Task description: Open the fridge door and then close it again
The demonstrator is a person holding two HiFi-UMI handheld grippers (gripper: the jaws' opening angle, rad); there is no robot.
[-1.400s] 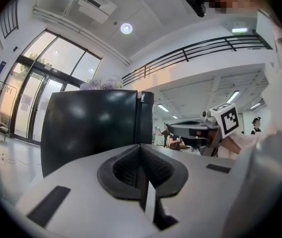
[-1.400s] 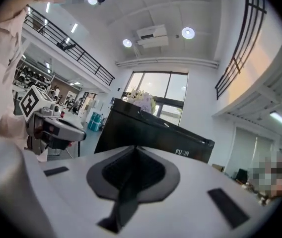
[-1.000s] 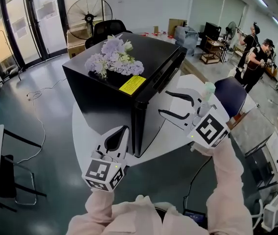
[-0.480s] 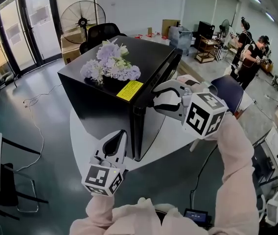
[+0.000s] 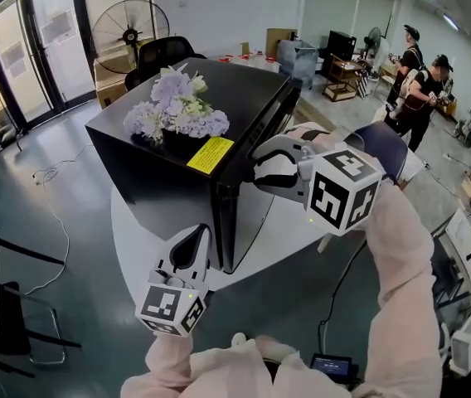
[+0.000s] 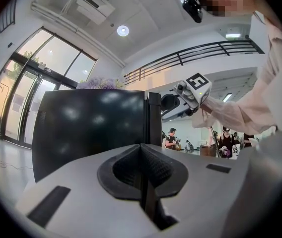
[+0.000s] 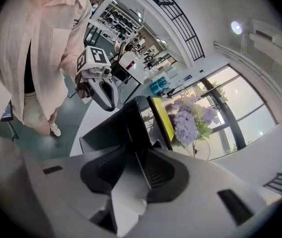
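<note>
The fridge (image 5: 169,181) stands on the round white desk (image 5: 136,230), a black box with its near vertical corner turned toward us. A bunch of flowers (image 5: 173,110) and a yellow label (image 5: 210,154) sit on its top. The fridge door (image 5: 256,214) is the face to the right of that corner and looks shut, flush with the body. Its free edge runs straight up and down at the near corner, so we judge the hinge to be on the far side.

What matters for the pull is where that edge lies. The right gripper (image 5: 259,166) is at the upper part of the door, just beside the near corner. Its jaws stand a modest way apart, one above the other. In the right gripper view the dark door edge runs straight into the gap between them. We cannot tell whether either jaw touches it yet, and nothing is clamped. Swinging the door out would mean drawing this gripper toward us and to the right.

The left gripper (image 5: 196,240) hangs low by the foot of the same corner. Its jaws are pressed together with nothing between them, so it is the idle one.

A second ago the right gripper was out over the desk to the right of the door, with its jaws spread wider. It has since come in to the door edge. The left gripper has barely shifted.
</note>
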